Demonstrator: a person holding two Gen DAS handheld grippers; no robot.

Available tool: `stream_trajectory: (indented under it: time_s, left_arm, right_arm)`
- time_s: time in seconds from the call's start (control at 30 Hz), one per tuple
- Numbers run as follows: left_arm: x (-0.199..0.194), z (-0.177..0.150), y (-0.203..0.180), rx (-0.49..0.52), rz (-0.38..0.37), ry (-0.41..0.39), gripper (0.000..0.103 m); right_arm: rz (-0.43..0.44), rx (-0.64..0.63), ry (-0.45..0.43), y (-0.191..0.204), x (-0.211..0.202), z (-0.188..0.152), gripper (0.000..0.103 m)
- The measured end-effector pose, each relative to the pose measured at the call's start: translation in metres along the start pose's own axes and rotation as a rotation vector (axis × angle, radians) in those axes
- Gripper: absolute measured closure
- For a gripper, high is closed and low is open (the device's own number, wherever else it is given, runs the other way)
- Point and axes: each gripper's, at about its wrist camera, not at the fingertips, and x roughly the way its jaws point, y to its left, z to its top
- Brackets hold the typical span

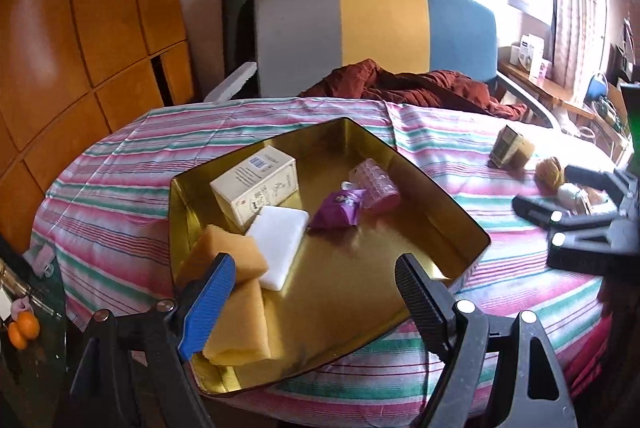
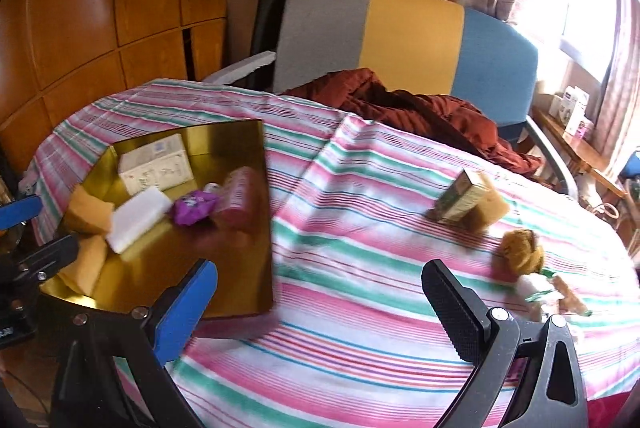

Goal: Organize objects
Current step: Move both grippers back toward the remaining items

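Behind striped tablecloth [image 2: 360, 228]: tricolour chair [image 2: 400, 32], wooden cabinets [image 2: 100, 8].

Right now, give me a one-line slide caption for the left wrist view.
Open left gripper hovers over a gold metal tin holding a cream box, white block, yellow sponges and purple packet.
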Motion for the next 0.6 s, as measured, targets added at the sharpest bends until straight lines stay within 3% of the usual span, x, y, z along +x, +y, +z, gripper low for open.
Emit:
stream_trajectory:
  time_s: [0.37,0.5,0.6]
  left_arm:
    - [0.007,0.003,-0.035,0.074,-0.139,0.034,0.019]
    - [0.012,0.008,-0.049,0.091,-0.175,0.049,0.019]
    - [0.017,0.011,-0.061,0.105,-0.197,0.070,0.020]
  right_arm:
    - [-0.203,0.110,0.021,-0.125,-0.006,-0.003,0.000]
    - [-0.306,0.192,0.017,-0.182,-0.013,-0.010,0.000]
    - [-0.388,0.328,0.004,-0.231,-0.022,-0.022,0.000]
